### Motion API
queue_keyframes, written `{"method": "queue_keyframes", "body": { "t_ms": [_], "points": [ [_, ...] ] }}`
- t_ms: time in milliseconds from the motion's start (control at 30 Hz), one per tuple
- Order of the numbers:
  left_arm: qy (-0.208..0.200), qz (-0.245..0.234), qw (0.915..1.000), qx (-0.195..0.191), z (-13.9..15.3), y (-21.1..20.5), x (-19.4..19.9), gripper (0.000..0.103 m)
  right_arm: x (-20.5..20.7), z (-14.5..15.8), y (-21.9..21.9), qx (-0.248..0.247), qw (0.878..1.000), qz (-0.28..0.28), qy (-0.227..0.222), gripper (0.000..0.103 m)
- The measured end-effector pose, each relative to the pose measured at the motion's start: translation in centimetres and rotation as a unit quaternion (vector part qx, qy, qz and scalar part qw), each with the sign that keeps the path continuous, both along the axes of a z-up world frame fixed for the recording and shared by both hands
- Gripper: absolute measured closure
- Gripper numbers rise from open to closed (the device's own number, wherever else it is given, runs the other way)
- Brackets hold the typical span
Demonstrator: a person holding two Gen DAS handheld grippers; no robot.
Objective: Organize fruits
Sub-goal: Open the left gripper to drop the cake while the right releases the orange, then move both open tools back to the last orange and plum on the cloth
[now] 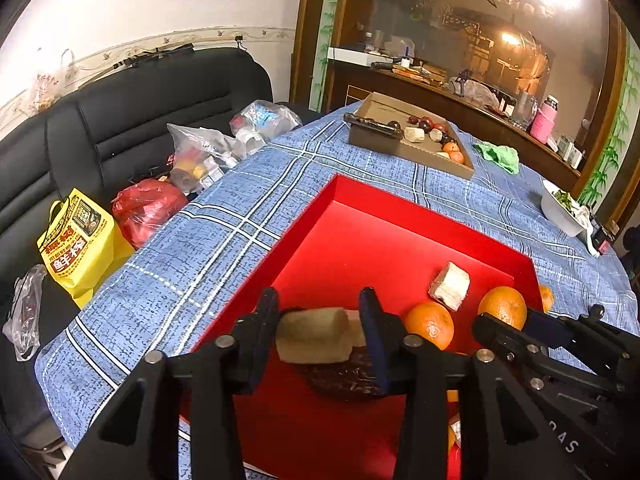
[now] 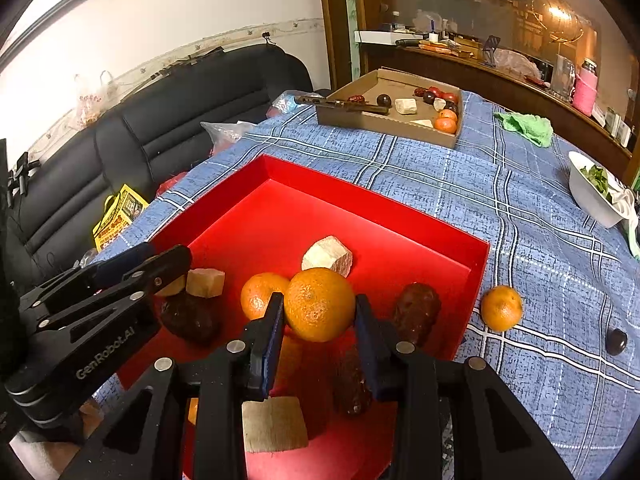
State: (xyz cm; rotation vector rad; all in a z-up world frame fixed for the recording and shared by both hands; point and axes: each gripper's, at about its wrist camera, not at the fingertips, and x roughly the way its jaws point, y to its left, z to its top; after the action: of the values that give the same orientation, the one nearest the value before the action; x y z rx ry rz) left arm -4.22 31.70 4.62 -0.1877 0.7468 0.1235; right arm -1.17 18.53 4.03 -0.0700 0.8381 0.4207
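Left wrist view. Shows the left hand-held gripper (image 1: 320, 308) low over the near corner of the red box (image 1: 360, 188), with a tan chunk (image 1: 312, 334) between its fingers. Looks spread rather than clamped: touches the chunk with the left pad, apparently stands just clear of it on the other side. Seems to leave the chunk resting on a dark lumpy fruit (image 1: 344, 376) beneath. Judging by the cut faces: light, stiff, rough enough not to slip, best taken across two flat sides. Also finds in the box a pale chunk (image 1: 450, 286) and two oranges side by side at the right wall. Farther along the bench (image 1: 200, 248), shows a cardboard tray (image 1: 400, 148) with dark red fruits, small oranges and pale pieces.

Right wrist view. Shows the right hand-held gripper (image 2: 319, 320) pinching an orange (image 2: 320, 304), one pad on each side at the widest girth, over the middle of the red box. Likely firm under a soft, slightly waxy peel; round, so prone to roll out of an off-centre hold; bruises if squeezed hard. Best held across the equator, as here. Finds under and around it another orange (image 2: 260, 294), two dark lumpy fruits, a tan block (image 2: 276, 424) near the front. Outside the box, on the cloth: a loose orange (image 2: 502, 308) just beside the right wall and a small dark fruit (image 2: 616, 340) farther right.
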Motion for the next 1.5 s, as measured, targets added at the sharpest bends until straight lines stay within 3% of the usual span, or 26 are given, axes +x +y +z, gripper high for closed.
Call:
{"method": "queue_keyframes", "body": {
  "t_ms": [133,200,333,600,867,1100,1500],
  "points": [
    [-0.007,0.008,0.9999,-0.003,0.5,0.3,-0.3,0.045,0.2,0.4,-0.3,0.015,1.0,-0.003,0.0,0.062],
    [-0.012,0.013,0.9998,-0.007,0.8,0.6,-0.6,0.043,0.0,1.1,-0.6,0.021,1.0,-0.006,-0.009,0.054],
    [-0.026,0.027,0.999,-0.022,1.7,1.4,-1.4,0.037,-0.4,2.3,-1.5,0.026,0.999,-0.015,-0.025,0.053],
    [-0.054,0.031,0.9976,-0.032,4.0,1.3,-3.1,0.034,-1.8,4.7,-5.8,0.045,0.996,-0.057,-0.047,0.051],
    [-0.074,-0.01,0.9966,-0.033,6.0,-1.7,-4.7,0.032,-4.5,5.5,-11.4,0.046,0.992,-0.102,-0.063,0.048],
    [-0.079,-0.039,0.9954,-0.038,6.3,-4.1,-5.1,0.029,-4.7,3.1,-15.1,0.032,0.992,-0.119,-0.03,0.047],
    [-0.06,-0.057,0.9959,-0.037,4.9,-5.2,-3.5,0.029,2.0,-1.3,-12.2,-0.018,0.997,-0.076,-0.011,0.047]
  ]
}}
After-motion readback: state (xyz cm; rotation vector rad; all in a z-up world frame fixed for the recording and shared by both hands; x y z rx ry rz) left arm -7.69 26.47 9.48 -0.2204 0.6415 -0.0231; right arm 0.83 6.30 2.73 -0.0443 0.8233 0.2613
